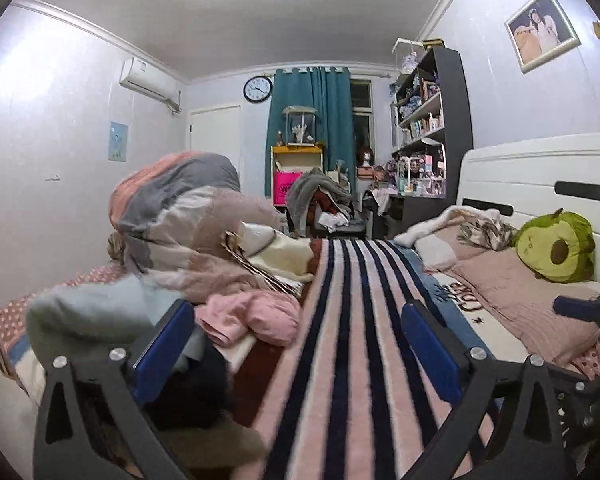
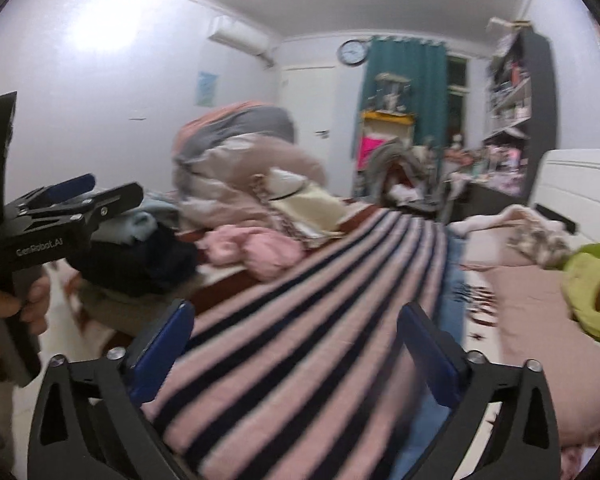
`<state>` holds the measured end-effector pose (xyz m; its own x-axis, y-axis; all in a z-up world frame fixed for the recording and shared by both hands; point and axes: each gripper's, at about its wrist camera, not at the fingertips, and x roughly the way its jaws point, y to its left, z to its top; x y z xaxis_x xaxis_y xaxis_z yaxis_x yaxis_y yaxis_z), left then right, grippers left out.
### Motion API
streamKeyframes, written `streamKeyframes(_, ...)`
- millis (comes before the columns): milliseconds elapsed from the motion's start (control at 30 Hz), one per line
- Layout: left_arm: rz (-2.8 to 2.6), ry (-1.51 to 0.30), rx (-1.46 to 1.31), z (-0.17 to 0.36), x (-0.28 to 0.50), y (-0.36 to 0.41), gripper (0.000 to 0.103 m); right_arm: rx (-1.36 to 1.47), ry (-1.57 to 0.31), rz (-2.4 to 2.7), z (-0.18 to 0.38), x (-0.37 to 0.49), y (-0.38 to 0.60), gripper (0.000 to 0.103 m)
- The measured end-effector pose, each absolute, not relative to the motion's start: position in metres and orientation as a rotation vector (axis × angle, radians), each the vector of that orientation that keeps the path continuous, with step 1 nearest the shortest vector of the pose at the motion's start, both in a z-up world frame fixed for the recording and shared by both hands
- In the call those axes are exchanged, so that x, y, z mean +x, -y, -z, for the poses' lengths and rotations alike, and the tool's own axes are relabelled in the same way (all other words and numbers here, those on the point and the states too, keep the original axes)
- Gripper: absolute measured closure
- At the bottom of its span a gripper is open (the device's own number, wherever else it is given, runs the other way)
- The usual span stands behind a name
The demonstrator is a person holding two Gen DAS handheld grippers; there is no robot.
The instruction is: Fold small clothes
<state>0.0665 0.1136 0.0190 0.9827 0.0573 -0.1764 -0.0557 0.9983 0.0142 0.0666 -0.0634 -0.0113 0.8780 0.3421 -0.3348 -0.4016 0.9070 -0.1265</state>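
While both tools are hanging over the bed with nothing between their fingers, the pink garment [image 1: 252, 316] is lying crumpled at the left edge of the striped blanket [image 1: 352, 340], and that blanket is serving as my landmark.

Farthest left of the blanket, the pale blue cloth [image 1: 84, 312] and the dark clothes [image 2: 140, 260] are heaping near the bed's edge, so room on that side is running short and anything dragged there is likely slipping to the floor. Behind them the quilt pile [image 1: 180, 220] is rising tall and is blocking the far left.

The left gripper [image 1: 300, 344] is standing wide, its left finger over the pile and its right one over the blanket. Just ahead and left of it, the pink garment is looking thin, soft and light; I judge it is going to sag and bunch when lifted, so pinching a hem or shoulder seam at two separate points is looking better than grabbing the middle.

The right gripper [image 2: 296, 344] is also standing wide and empty above the blanket. The blanket's long flat middle is offering the best open room for spreading and folding.

Right of the blanket, the pillow [image 1: 516, 292] and the avocado plush [image 1: 556, 246] are crowding that side up to the headboard [image 1: 540, 172].
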Motion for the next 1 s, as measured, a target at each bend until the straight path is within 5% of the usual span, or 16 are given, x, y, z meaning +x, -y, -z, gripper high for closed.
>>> streamKeyframes(1000,-0.031,-0.196,0.027,-0.004,0.05,-0.058,0.001,-0.121,-0.239,-0.342,0.015,0.033,0.122,0.001)
